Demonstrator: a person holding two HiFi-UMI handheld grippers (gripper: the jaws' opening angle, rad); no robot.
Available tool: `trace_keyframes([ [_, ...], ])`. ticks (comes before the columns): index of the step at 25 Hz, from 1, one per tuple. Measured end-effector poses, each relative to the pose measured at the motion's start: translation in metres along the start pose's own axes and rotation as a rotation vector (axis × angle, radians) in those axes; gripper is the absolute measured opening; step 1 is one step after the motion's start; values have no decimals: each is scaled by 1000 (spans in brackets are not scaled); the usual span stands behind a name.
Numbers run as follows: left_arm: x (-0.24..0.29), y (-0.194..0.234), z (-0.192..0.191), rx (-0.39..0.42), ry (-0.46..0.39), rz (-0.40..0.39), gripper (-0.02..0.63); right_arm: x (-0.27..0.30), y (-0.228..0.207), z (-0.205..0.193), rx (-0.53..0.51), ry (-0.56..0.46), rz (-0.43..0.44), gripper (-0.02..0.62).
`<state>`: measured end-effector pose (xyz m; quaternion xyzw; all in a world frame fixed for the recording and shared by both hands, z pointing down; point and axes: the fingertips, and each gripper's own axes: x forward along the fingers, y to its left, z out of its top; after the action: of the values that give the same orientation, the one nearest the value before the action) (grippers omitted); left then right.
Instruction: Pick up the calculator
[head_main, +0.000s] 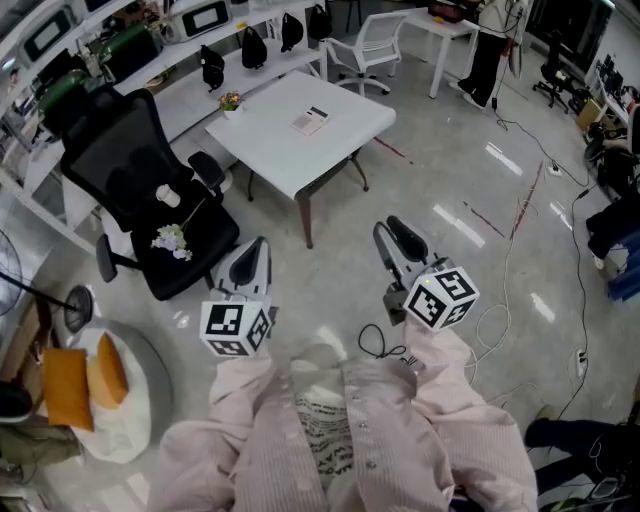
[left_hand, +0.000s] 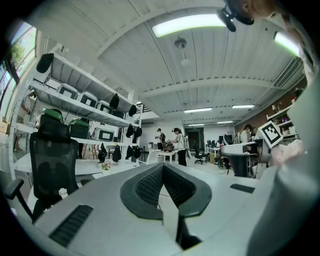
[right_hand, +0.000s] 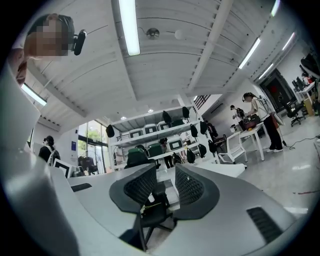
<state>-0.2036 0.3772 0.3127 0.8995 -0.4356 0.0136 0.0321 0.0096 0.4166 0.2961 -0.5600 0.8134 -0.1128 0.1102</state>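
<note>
Glossy pale floor (head_main: 480, 200), white square table (head_main: 270, 145) in an open workroom.
Flat on that tabletop, slim rectangular calculator (head_main: 310, 120), well ahead of both grippers; left gripper (head_main: 250, 262) with ribbed dark jaws pressed together, right gripper (head_main: 398, 238) with jaws slightly apart, gripping nothing; black mesh chair (head_main: 120, 160) beside the table.

Place: open-plan office or lab
Furniture: white table (head_main: 270, 140), black office chair (head_main: 125, 160)
Wall: shelves (left_hand: 75, 105) holding cases
Floor: loose cables (head_main: 492, 322)
</note>
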Motion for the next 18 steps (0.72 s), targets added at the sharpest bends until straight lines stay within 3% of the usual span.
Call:
trace_keyframes([
  [8, 23, -3, -11, -8, 26, -14, 0, 10, -22, -9, 55, 20, -6, 187],
  [18, 85, 14, -33, -41, 72, -32, 0, 56, -70, -23, 89, 60, -42, 218],
])
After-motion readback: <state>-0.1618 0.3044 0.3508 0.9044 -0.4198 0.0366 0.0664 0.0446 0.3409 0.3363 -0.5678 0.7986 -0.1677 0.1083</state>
